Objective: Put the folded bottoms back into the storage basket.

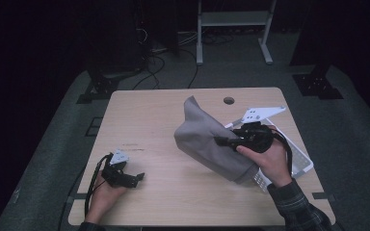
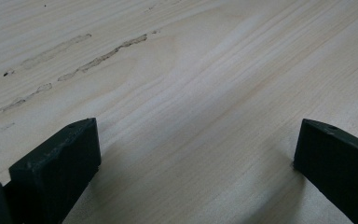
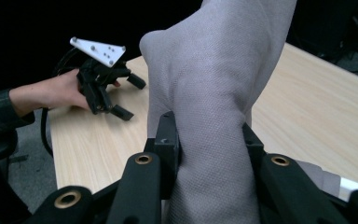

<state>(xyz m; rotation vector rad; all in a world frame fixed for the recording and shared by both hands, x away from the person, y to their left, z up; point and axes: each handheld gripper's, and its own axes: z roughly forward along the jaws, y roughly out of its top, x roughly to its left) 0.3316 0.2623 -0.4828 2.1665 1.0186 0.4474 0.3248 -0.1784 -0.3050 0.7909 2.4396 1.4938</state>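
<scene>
A grey cloth is bunched up and lifted off the wooden table right of centre. My right gripper is shut on the grey cloth; in the right gripper view its jaws pinch a thick fold of the grey cloth from both sides. My left gripper rests low on the table near the front left corner, open, held by a hand. Its two black fingers stand wide apart over bare wood. The left gripper also appears far off in the right gripper view.
A white tray-like object lies under the right hand near the table's right edge. A round cable hole is at the table's far side. A white stand and cables are on the floor behind.
</scene>
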